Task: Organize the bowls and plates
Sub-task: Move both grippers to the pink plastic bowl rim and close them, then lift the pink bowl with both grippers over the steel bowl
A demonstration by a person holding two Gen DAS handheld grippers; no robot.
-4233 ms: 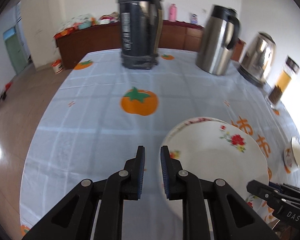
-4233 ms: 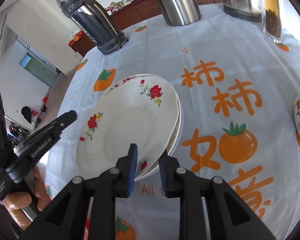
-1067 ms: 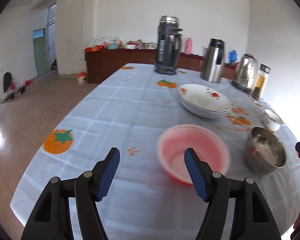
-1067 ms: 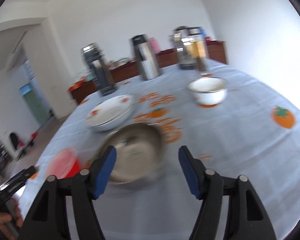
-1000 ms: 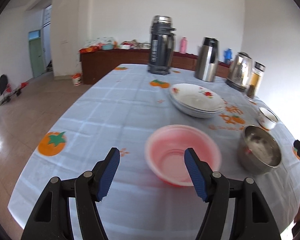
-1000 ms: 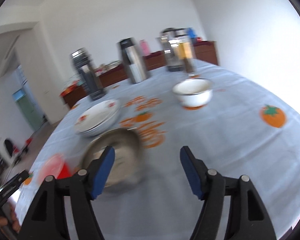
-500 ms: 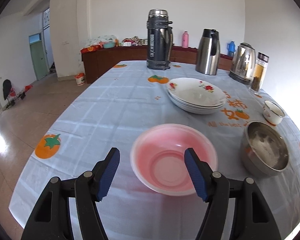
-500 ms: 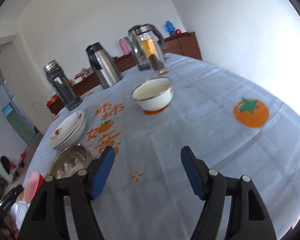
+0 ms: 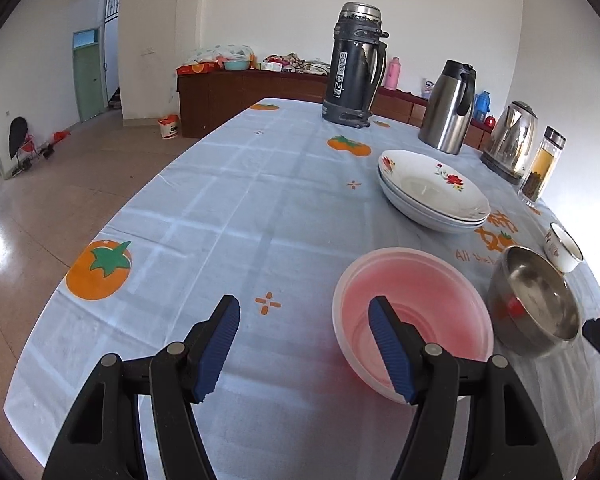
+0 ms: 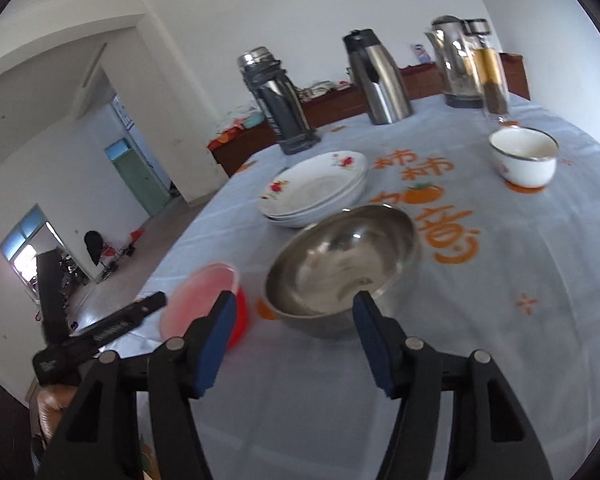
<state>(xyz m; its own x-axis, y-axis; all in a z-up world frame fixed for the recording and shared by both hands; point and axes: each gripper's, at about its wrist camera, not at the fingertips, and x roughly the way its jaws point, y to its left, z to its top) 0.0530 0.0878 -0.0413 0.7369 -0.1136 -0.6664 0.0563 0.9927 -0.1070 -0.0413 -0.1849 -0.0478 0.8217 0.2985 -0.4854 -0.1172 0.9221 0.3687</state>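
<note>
A pink plastic bowl [image 9: 412, 312] sits near the table's front edge; my left gripper [image 9: 306, 344] is open, its right finger over the bowl's near rim. A steel bowl [image 9: 534, 300] stands just right of it. In the right wrist view my right gripper [image 10: 294, 336] is open and empty, just in front of the steel bowl [image 10: 340, 264], with the pink bowl [image 10: 202, 300] to its left. A stack of white flowered plates [image 9: 432, 190] [image 10: 316, 188] lies further back. A small white enamel bowl [image 10: 524, 156] [image 9: 562, 246] stands at the right.
A dark thermos [image 9: 354, 68], a steel jug [image 9: 450, 106], an electric kettle [image 9: 510, 140] and a glass tea bottle [image 9: 542, 170] stand along the far and right side of the blue tablecloth [image 9: 228, 200]. The left table edge drops to a tiled floor [image 9: 40, 196].
Both grippers went from shut at the plate stack to open and drew back to the front edge. In the last half second the right one swung left, from the white bowl to the steel bowl.
</note>
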